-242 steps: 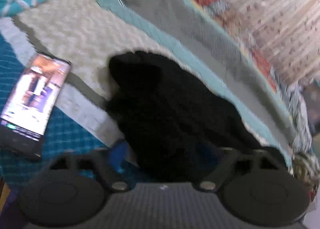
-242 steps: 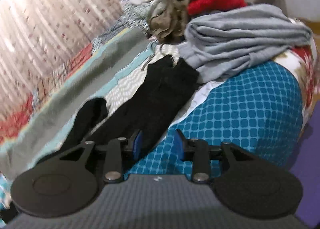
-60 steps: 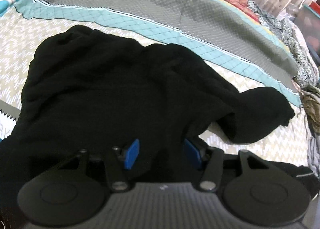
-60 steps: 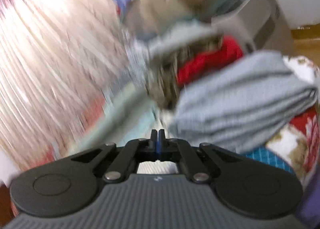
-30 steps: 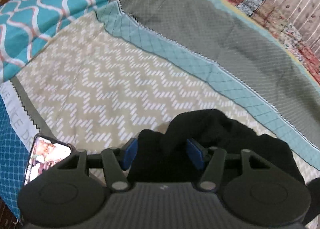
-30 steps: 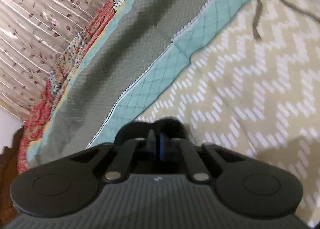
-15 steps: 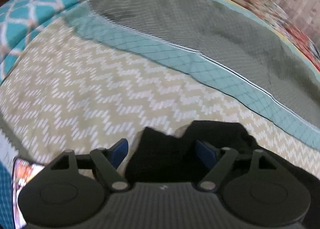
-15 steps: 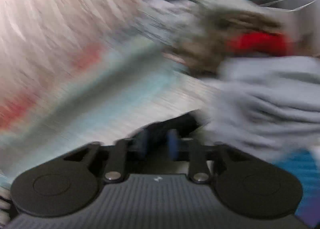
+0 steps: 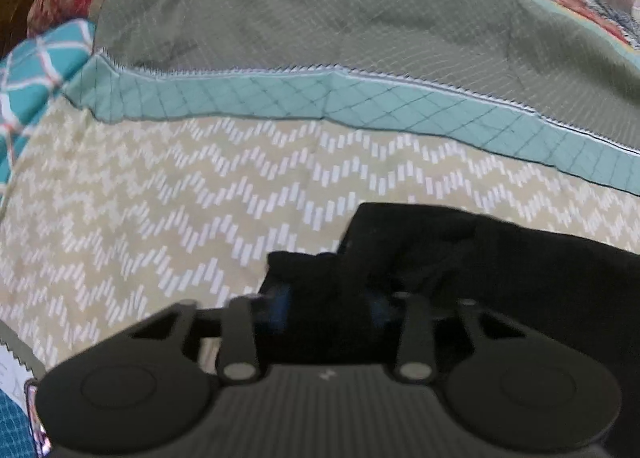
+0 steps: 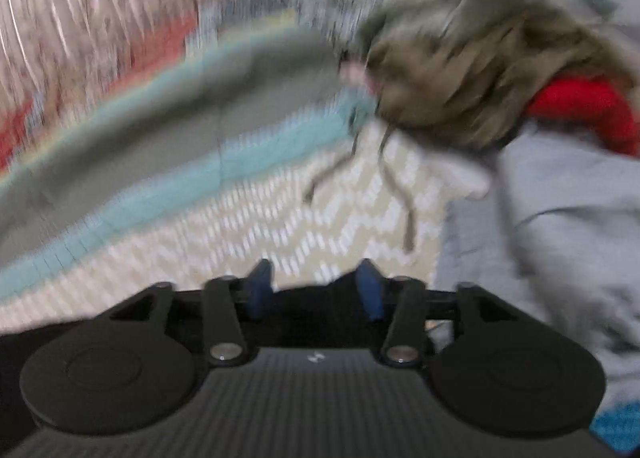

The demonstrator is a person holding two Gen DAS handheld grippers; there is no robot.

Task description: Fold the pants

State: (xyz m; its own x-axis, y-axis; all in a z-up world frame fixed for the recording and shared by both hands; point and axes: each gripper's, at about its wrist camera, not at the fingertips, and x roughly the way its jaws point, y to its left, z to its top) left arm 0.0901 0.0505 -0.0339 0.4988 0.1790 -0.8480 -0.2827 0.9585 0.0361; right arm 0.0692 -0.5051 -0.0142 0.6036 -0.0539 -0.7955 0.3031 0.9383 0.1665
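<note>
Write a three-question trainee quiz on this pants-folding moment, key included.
1. True or false: the black pants lie on the zigzag-patterned sheet.
2. What sits between the pads of the left claw? A) a sock B) black pants fabric C) nothing
3. In the right wrist view, what colour is the garment to the right of the right claw?

Key
1. True.
2. B. Its jaws have just been closing and now pinch the fabric.
3. Grey: the grey garment. The right claw's jaws have just been opening and stand apart, with the pants' edge low between them and not gripped.
</note>
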